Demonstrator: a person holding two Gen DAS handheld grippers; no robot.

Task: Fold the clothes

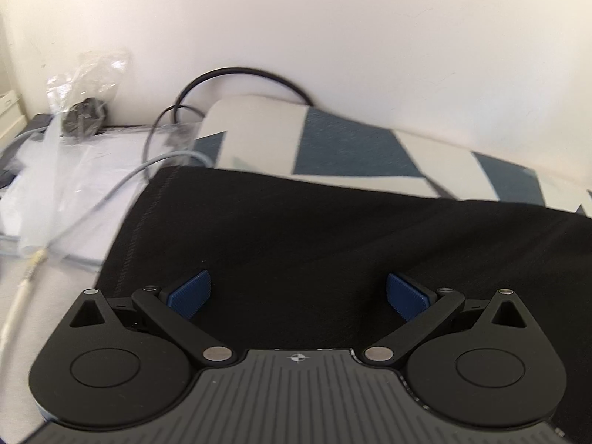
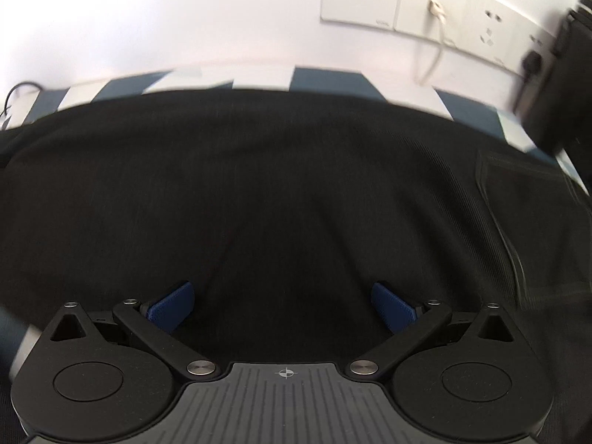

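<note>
A black garment (image 1: 333, 229) lies flat on a blue and white patterned cloth (image 1: 344, 148). In the left wrist view its stitched hem runs down the left side. My left gripper (image 1: 299, 290) is open and empty, just above the garment near that hem. In the right wrist view the same black garment (image 2: 281, 185) fills most of the frame, with a stitched seam or pocket at the right. My right gripper (image 2: 283, 301) is open and empty, close above the cloth. The blue pads (image 2: 174, 305) are spread wide.
Left of the garment lie white papers (image 1: 74, 199), a clear plastic bag (image 1: 85, 85) and grey and black cables (image 1: 236, 74). A white wall stands behind. In the right wrist view, wall sockets (image 2: 425, 3) and a dark object (image 2: 558, 85) sit at the far right.
</note>
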